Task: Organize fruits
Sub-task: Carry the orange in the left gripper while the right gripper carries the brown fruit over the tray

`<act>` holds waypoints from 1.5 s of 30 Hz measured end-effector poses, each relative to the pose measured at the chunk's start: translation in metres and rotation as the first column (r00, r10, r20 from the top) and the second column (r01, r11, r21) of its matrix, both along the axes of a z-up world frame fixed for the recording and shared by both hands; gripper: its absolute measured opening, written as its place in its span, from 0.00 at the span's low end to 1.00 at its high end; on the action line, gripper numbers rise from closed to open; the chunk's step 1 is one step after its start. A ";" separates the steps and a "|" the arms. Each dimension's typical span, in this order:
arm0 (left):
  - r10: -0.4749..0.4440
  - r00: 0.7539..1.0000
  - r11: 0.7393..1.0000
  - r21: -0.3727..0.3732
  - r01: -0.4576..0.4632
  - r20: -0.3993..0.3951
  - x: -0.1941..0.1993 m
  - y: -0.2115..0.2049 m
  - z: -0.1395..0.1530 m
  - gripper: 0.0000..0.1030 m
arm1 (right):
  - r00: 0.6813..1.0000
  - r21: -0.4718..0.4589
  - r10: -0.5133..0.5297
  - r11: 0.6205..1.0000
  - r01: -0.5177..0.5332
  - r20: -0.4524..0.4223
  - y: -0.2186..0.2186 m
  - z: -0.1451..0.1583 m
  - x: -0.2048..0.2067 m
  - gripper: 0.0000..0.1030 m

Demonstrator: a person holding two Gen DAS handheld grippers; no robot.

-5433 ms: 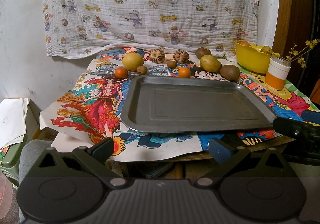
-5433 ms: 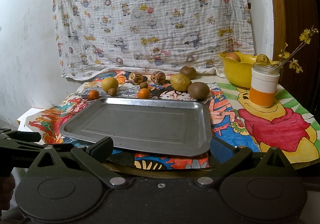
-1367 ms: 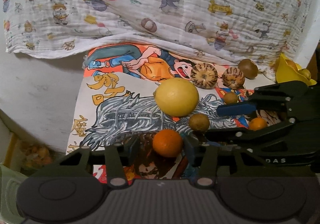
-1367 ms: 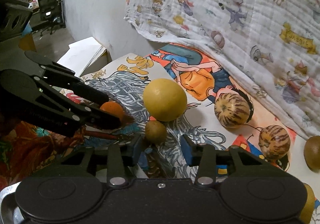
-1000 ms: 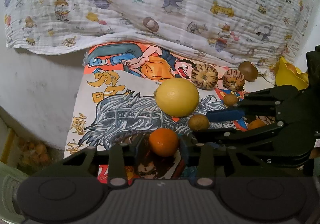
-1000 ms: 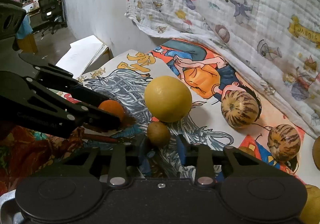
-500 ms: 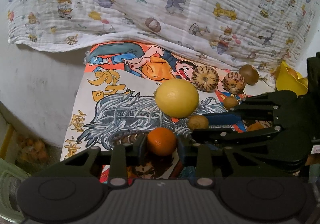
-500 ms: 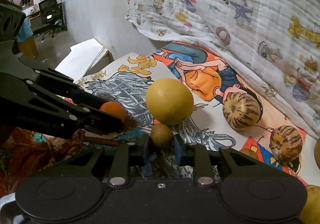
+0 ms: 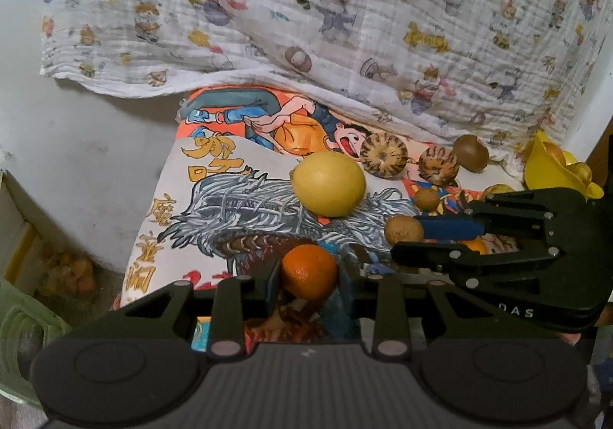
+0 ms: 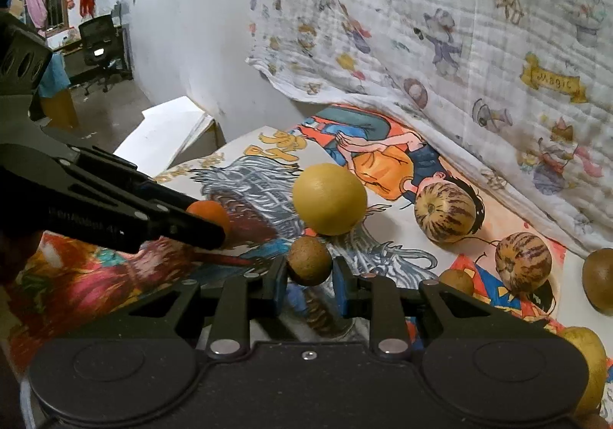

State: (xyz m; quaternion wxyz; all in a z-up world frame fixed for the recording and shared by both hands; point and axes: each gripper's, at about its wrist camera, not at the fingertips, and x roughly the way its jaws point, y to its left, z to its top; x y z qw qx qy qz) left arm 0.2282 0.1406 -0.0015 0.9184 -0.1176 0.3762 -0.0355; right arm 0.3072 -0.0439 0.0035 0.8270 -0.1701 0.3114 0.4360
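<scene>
Crinkled cloth sheet (image 9: 345, 27), glossy printed poster (image 9: 214, 207), matt plastic hand-held gripper (image 9: 309, 277).

The left gripper (image 9: 309, 277) clamps an orange (image 9: 309, 270) between its jaws; just beside it, the right gripper (image 10: 309, 277) pinches a small brown fruit (image 10: 309, 260).

Orange tangerine (image 9: 309, 270); yellow lemon (image 9: 328, 184); brown-striped melons (image 9: 384, 159).

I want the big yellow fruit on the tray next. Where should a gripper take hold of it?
Grip the big yellow fruit across its widest middle, probably coming from the front with the jaws well open. It is round and smooth, so pads off-centre would likely slip. The small brown fruit sits close to its front right.
</scene>
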 end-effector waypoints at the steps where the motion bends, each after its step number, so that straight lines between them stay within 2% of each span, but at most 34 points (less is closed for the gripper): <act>1: 0.005 1.000 1.000 0.001 -0.005 0.006 -0.005 -0.002 0.003 0.34 | 1.000 0.002 0.005 1.000 -0.005 0.003 -0.002 0.002 -0.003 0.26; 12: 0.019 0.999 1.000 -0.001 -0.019 0.038 -0.056 -0.031 0.018 0.34 | 0.997 0.010 0.058 0.998 -0.058 0.046 -0.029 0.015 -0.046 0.26; 24: -0.029 0.999 1.000 0.005 0.029 0.035 -0.099 -0.064 0.013 0.34 | 0.997 0.000 0.034 0.999 -0.034 0.073 -0.067 0.021 -0.089 0.26; 34: -0.049 0.999 0.998 0.035 0.049 0.008 -0.120 -0.088 0.008 0.34 | 0.998 0.007 0.024 1.000 -0.024 0.057 -0.088 0.019 -0.099 0.26; 45: -0.044 0.999 0.998 0.046 0.044 0.002 -0.128 -0.095 0.006 0.34 | 0.998 0.006 0.032 0.999 -0.032 0.058 -0.097 0.018 -0.110 0.26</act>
